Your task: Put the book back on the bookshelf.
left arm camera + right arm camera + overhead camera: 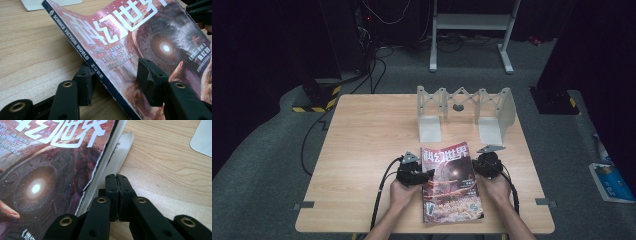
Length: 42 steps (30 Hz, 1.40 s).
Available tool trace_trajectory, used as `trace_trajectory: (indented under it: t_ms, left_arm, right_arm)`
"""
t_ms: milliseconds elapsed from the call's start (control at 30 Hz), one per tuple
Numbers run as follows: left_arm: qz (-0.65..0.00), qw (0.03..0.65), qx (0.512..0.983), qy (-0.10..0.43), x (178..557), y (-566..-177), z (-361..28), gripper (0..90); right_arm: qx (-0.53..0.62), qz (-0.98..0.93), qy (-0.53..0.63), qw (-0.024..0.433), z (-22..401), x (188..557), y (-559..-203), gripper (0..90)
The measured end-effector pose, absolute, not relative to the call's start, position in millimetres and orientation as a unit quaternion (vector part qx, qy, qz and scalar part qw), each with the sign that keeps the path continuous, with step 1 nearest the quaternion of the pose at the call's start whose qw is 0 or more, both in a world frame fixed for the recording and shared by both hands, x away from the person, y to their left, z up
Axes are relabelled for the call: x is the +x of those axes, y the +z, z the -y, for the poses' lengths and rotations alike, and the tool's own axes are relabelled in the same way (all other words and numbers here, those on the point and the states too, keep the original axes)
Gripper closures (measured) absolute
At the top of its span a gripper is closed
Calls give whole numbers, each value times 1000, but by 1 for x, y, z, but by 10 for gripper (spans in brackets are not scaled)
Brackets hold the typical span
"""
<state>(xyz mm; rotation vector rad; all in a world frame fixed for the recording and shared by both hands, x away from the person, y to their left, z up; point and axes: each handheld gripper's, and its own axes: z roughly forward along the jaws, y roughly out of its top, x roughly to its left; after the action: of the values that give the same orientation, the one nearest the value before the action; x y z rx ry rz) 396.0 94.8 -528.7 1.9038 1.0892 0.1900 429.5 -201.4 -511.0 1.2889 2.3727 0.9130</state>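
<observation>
Wooden table (367, 145) is sitting on grey carpet, dark room all round. A white folding rack (464, 112) is standing at the table's far side, its two flat feet pointing toward the person.

A magazine (451, 182) is lying near the front edge of the table, between the two hands, red cover up with large white characters across the top. In the left gripper view its spine edge, printed "SCIENCE FICTION WORLD", is standing lifted off the wood and the cover (140, 42) is bowing upward.

Left claw (424, 176) is sitting at the magazine's spine side. In the left gripper view, left claw (112, 78) is straddling the spine: one jaw is sitting under the raised edge on the table side, the other is lying on top of the cover. The jaws are standing apart; whether the pads are pressing cannot be told.

Right claw (476, 167) is sitting at the magazine's open-page edge. In the right gripper view, right claw (117, 181) is standing fully closed, pads pressed together, nothing between them, tips just beside the loose page edges (117, 152) on bare wood.
</observation>
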Motion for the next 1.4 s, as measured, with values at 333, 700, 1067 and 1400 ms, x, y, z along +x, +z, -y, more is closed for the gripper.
trace_trajectory:
  t_ms: [333, 700, 1067, 1400]
  left_arm:
    - [-430, 430, 791, 67, 410, -523, -85, 456]
    - [-445, 445, 775, 46, 422, -524, -89, 368]
    - [-448, 424, 786, 36, 438, -518, -83, 363]
    - [-436, 412, 800, 15, 441, -517, -81, 437]
  right_arm:
    - [420, -837, 316, 153, 201, 429, -511, 898]
    - [390, -850, 324, 142, 200, 429, -512, 898]
    - [370, -859, 329, 132, 194, 428, -512, 899]
    - [367, -858, 335, 131, 191, 426, -514, 899]
